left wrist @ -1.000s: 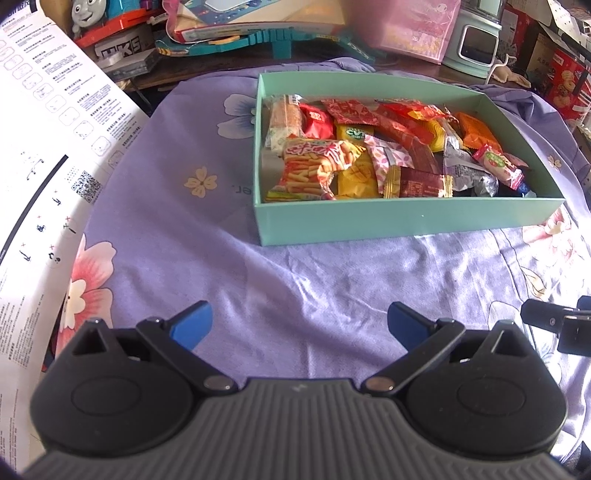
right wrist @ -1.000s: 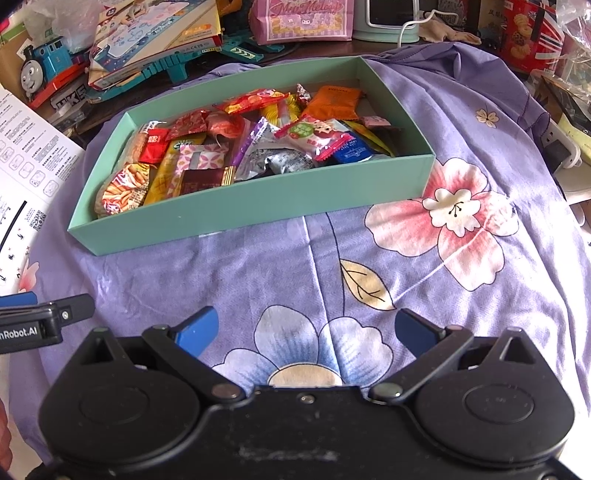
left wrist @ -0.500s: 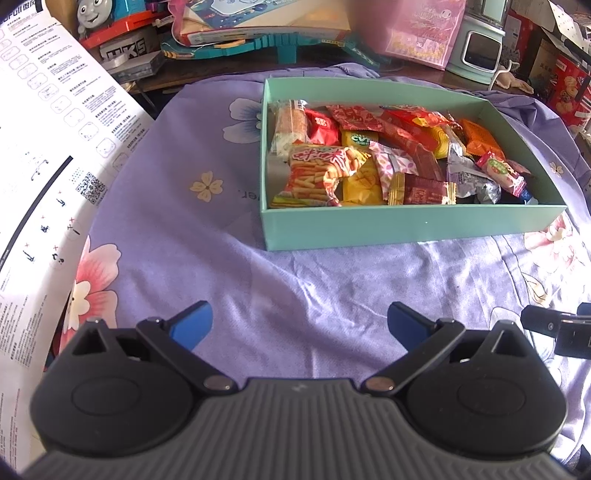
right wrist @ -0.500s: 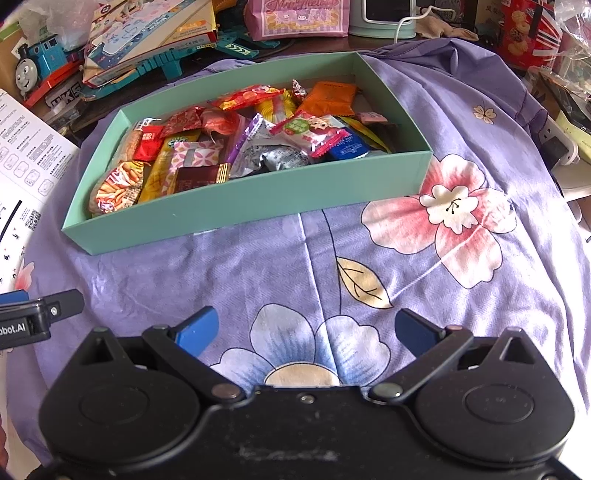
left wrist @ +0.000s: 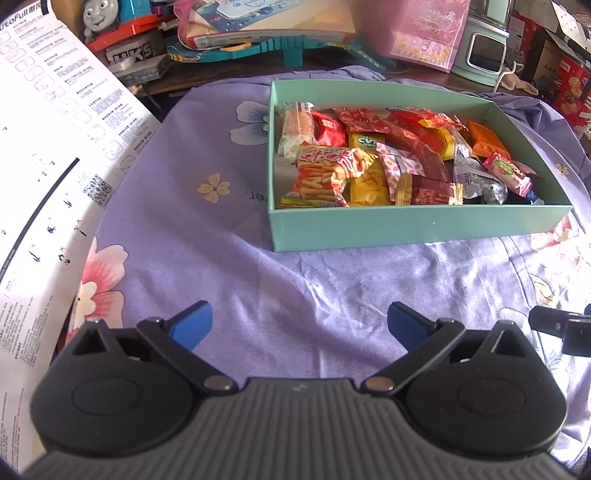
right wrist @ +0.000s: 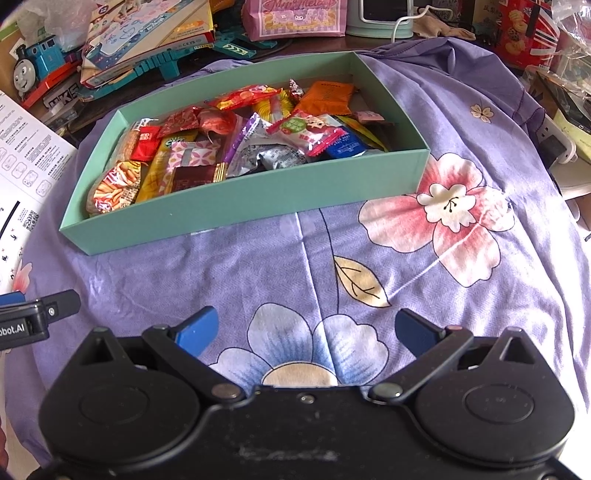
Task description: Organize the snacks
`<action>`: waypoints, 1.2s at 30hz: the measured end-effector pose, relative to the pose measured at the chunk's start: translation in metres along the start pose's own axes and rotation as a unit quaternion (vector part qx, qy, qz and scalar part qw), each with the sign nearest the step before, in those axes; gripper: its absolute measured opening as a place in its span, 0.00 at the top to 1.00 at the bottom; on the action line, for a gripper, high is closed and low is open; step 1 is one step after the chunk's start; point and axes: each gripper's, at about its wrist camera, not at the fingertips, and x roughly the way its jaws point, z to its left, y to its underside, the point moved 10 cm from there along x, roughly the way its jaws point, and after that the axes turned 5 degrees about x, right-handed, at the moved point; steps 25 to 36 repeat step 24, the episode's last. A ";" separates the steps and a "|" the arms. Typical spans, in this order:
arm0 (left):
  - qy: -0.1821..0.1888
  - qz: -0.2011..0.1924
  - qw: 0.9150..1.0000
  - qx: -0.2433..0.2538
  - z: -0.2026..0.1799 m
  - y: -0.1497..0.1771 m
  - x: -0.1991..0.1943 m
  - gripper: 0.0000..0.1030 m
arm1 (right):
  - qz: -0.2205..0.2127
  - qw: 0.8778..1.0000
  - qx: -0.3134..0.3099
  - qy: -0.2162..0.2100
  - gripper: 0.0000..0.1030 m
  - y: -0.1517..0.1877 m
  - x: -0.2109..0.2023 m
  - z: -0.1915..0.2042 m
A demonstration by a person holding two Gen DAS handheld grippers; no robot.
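A shallow mint-green box [left wrist: 413, 227] sits on a purple flowered cloth [left wrist: 295, 280] and is filled with a jumble of wrapped snacks [left wrist: 402, 158]. In the left wrist view a red and yellow bag printed with stick-shaped crisps [left wrist: 321, 177] lies in the box's near left corner, with a yellow packet [left wrist: 369, 184] just beside it and a dark red wrapper with gold ends [left wrist: 430, 192] against the near wall. A pink and white patterned wrapper [left wrist: 399, 166] overlaps the yellow packet, an orange sachet [left wrist: 485, 142] lies toward the far right, and a pink strawberry-printed bar [left wrist: 508, 173] rests on a crumpled silver wrapper [left wrist: 476, 179]. In the right wrist view the same box [right wrist: 236, 218] shows a blue packet [right wrist: 345, 144] tucked beneath that pink bar [right wrist: 306, 133]. The left claw [left wrist: 299, 325] hovers over bare cloth in front of the box, well apart from it, its blue-tipped fingers spread wide and holding nothing. The right claw [right wrist: 304, 330] is likewise spread wide and empty, poised above a blue and white flower [right wrist: 314, 347] printed on the cloth, with a large pink blossom [right wrist: 443, 218] off to its right. White printed instruction sheets [left wrist: 48, 155] lie along the left edge of the cloth. Beyond the box, the bench is crowded with a blue toy train [right wrist: 37, 66], teal plastic track pieces [left wrist: 295, 48], a pink gift bag [left wrist: 428, 33] and a red biscuit box [right wrist: 521, 33].
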 end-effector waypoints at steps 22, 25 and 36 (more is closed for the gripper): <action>0.007 -0.009 1.000 0.019 -0.005 -0.003 -0.007 0.00 | -0.011 1.000 -0.018 0.004 0.00 -0.010 -0.002 0.002; 0.006 -0.008 1.000 0.021 -0.006 -0.004 -0.007 0.00 | -0.011 1.000 -0.017 0.005 0.00 -0.010 -0.002 0.001; 0.006 -0.008 1.000 0.021 -0.006 -0.004 -0.007 0.00 | -0.011 1.000 -0.017 0.005 0.00 -0.010 -0.002 0.001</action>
